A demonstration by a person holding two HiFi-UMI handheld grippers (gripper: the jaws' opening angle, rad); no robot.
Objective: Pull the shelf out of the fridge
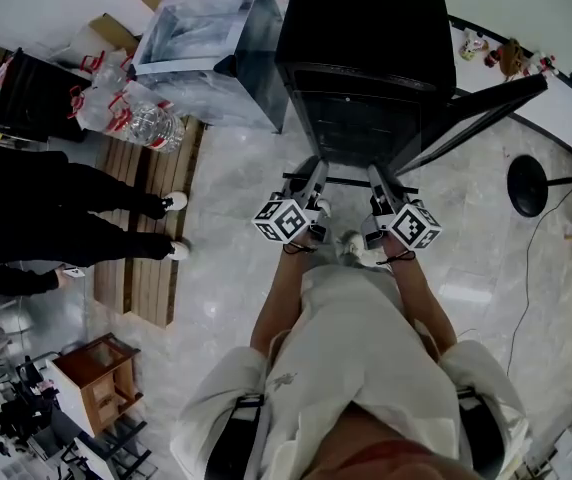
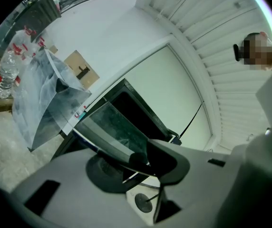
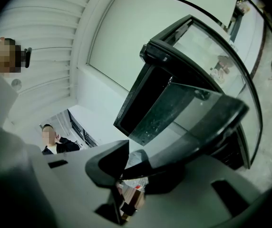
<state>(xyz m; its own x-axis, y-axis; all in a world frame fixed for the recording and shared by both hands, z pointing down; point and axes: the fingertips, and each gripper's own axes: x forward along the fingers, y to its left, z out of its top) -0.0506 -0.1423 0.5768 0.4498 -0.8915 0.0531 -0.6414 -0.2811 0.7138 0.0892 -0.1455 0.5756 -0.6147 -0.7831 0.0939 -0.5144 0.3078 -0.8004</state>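
A black mini fridge [image 1: 366,48] stands on the floor ahead of me with its door [image 1: 476,113] swung open to the right. A glass shelf with a dark front rim [image 1: 348,180] sticks out of the opening toward me. My left gripper [image 1: 316,173] is shut on the left part of that rim, and my right gripper [image 1: 378,176] is shut on the right part. In the left gripper view the glass shelf [image 2: 112,127] runs away from the left gripper [image 2: 138,160]. In the right gripper view the shelf [image 3: 174,108] slants up from the right gripper [image 3: 126,163].
A clear plastic box [image 1: 201,38] stands left of the fridge, with water bottles [image 1: 131,108] and a wooden pallet [image 1: 151,258] beside it. A person's legs [image 1: 66,218] reach in from the left. A round black stand base [image 1: 528,185] is at right, and a small wooden cabinet [image 1: 96,373] at lower left.
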